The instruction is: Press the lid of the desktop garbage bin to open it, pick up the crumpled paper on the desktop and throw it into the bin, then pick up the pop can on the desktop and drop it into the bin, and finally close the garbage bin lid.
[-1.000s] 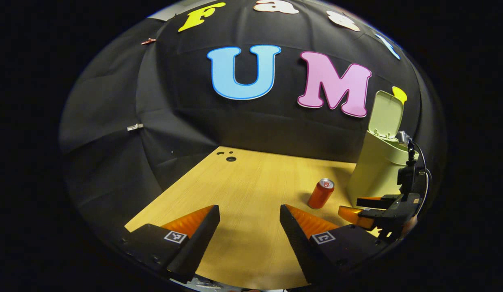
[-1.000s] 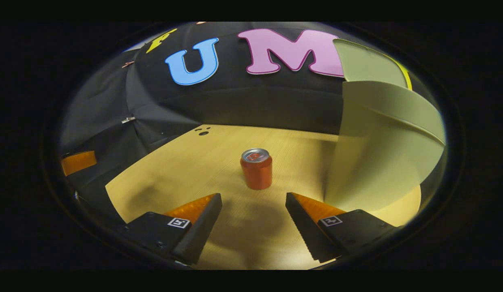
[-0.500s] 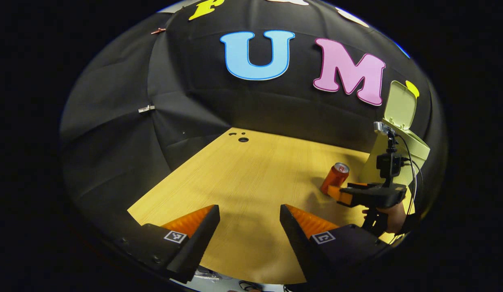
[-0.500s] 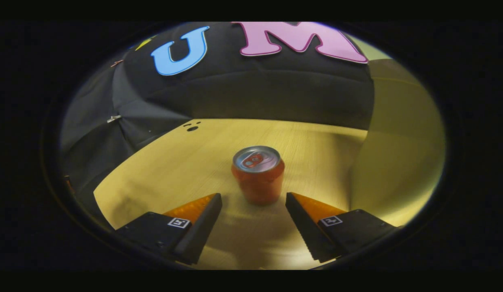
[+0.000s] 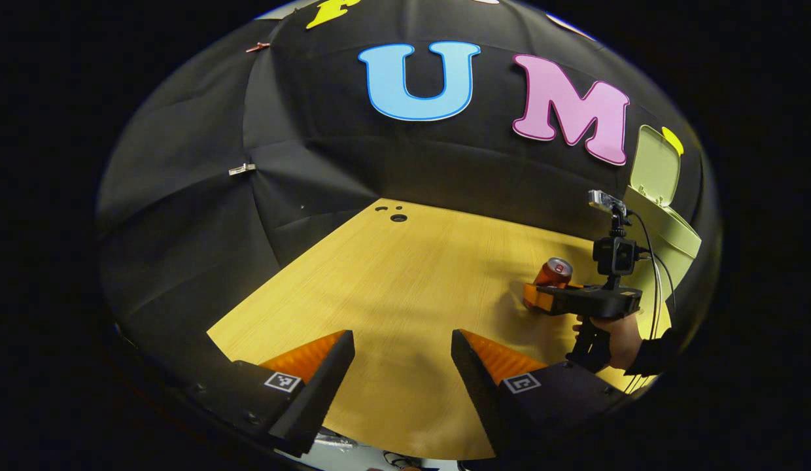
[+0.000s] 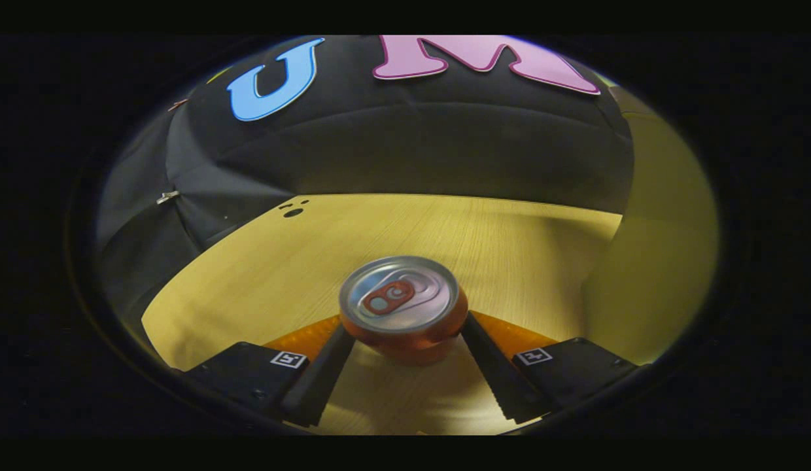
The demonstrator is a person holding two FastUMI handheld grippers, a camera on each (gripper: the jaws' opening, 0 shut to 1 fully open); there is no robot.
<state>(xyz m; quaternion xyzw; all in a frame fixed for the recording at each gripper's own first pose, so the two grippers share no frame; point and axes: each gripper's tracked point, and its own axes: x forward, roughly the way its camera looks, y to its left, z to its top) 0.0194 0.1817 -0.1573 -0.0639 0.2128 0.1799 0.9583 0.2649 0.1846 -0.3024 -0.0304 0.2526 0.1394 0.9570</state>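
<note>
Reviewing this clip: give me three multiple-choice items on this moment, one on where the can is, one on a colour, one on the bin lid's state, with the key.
1. Where is the red aluminium pop can?
A. inside the bin
B. upright on the wooden desktop, between the right gripper fingers
C. lying on its side beside the left gripper

2. What colour is the plastic desktop garbage bin?
A. pale green
B. blue
C. white

3. How is the bin lid?
A. shut flat
B. taken off and lying on the desktop
C. raised open

Key: 1 B, the right gripper view shows its silver top facing up between both fingers; 2 A, seen in the left gripper view; 3 C, it stands upright above the bin's body.
</note>
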